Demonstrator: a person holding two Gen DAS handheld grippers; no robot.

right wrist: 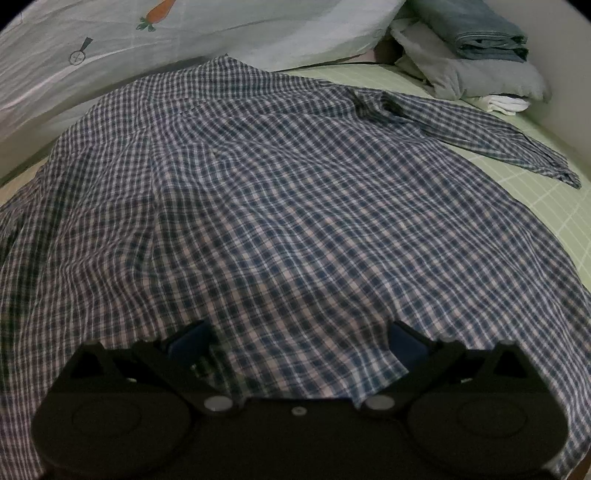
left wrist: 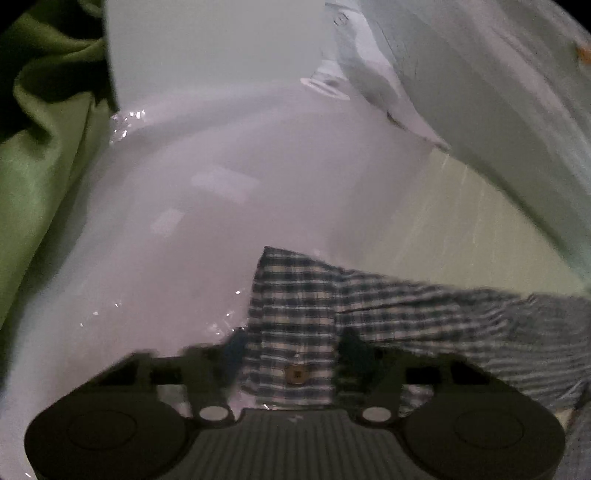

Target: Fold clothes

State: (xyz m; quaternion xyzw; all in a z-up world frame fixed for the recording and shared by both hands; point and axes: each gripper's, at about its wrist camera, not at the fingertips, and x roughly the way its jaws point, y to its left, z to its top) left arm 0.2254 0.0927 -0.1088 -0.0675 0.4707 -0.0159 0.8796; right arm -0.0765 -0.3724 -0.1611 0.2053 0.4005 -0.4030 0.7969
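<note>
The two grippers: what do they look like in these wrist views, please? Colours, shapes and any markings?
The left gripper and the right gripper look alike: a black body with two rounded lobes, each bearing a faint circle, and two pale round pivot caps at the finger roots. The fingers are black with blue pads. The left body has a ribbed middle plate; the right shows a small pale screw there. No cables, hands or sleeves show.

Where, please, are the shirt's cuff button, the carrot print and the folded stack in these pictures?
button (left wrist: 296, 374): left wrist view, its centre, on the checked cuff.
carrot print (right wrist: 159, 11): right wrist view, the orange body.
folded stack (right wrist: 480, 70): right wrist view, the grey middle layer.
</note>
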